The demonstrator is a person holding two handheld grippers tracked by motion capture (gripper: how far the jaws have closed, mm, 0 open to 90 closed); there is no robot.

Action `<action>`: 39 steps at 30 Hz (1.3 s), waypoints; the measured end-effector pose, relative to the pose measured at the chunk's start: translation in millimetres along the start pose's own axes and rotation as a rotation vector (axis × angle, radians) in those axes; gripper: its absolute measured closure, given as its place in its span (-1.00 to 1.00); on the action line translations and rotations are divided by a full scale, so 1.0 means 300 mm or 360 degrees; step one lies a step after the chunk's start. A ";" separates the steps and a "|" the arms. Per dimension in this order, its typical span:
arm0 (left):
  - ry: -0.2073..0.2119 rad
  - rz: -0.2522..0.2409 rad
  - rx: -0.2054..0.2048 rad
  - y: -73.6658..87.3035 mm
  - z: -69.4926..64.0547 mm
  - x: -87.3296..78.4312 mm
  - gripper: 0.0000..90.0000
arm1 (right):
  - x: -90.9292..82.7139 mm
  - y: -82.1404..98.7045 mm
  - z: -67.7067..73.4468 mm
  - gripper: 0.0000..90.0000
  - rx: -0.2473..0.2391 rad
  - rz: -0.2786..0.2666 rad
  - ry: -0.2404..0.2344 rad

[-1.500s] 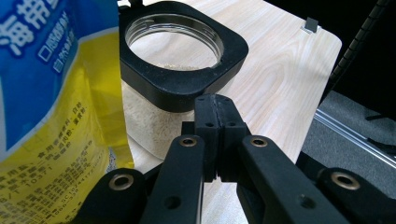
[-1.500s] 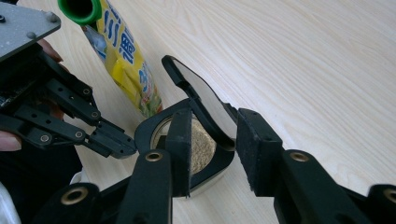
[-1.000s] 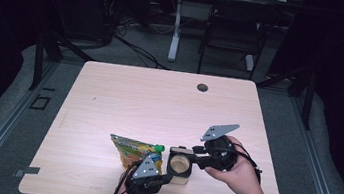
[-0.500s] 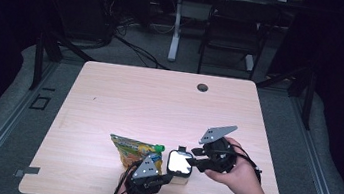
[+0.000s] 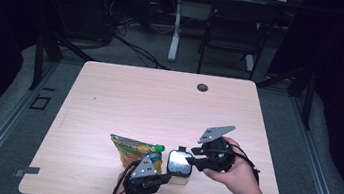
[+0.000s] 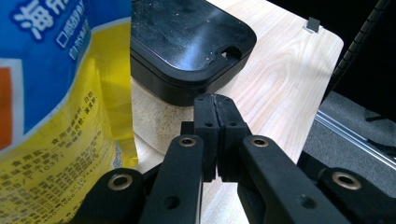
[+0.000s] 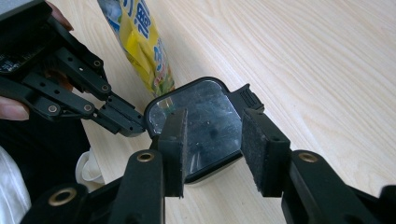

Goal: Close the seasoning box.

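A small box with a glossy black lid [image 5: 179, 162] on a beige base [image 5: 180, 180] sits near the table's front edge. My right gripper [image 5: 193, 161] reaches it from the right. In the right gripper view its jaws [image 7: 217, 149] close on the near end of the lid [image 7: 210, 116], which fits the gap between the pads. My left gripper [image 5: 165, 177] is shut with nothing in it. Its tips [image 6: 215, 105] rest against the beige base [image 6: 159, 121] just under the lid's rim [image 6: 187, 42]. A yellow and blue snack pouch [image 5: 135, 150] lies left of the box, beside the left gripper.
The pale wooden table [image 5: 159, 105] stretches away behind the box, with a dark round grommet [image 5: 202, 87] near its far edge. A chair [image 5: 234, 29] and a table leg stand on the floor beyond. Both hands work close to the table's front edge.
A second ago a tan round face with a dark centre showed between the grippers. Now the glossy black lid faces up there. Both hands stayed where they were.
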State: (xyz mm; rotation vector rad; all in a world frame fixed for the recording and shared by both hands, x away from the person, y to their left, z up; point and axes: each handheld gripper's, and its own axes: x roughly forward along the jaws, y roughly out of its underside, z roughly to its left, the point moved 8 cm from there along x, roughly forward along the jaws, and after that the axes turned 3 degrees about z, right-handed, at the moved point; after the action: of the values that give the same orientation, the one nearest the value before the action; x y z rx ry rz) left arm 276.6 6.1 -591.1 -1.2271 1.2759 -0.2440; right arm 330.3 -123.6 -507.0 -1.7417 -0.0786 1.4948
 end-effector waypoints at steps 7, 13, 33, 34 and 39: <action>0.0001 0.0013 0.0012 0.002 -0.002 -0.004 0.97 | -0.004 -0.002 -0.004 0.37 0.0020 -0.0024 0.0007; -0.0005 -0.0002 0.0009 -0.002 0.001 -0.018 0.97 | -0.008 -0.003 -0.009 0.37 0.0017 -0.0021 0.0021; -0.0019 -0.0027 0.0019 -0.002 0.000 -0.078 0.95 | -0.015 -0.007 -0.020 0.37 0.0057 -0.0067 0.0048; -0.0020 -0.0037 0.0017 -0.002 -0.001 -0.084 0.95 | -0.015 -0.006 -0.021 0.37 0.0054 -0.0065 0.0047; -0.0032 -0.0050 0.0027 -0.003 0.003 -0.125 0.93 | -0.015 -0.005 -0.026 0.36 0.0055 -0.0070 0.0054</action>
State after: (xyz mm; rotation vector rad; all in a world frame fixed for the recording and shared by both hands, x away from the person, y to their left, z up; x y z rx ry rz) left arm 264.4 33.4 -568.7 -1.2329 1.2360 -0.2640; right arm 336.1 -129.2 -502.7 -1.7265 -0.0727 1.4268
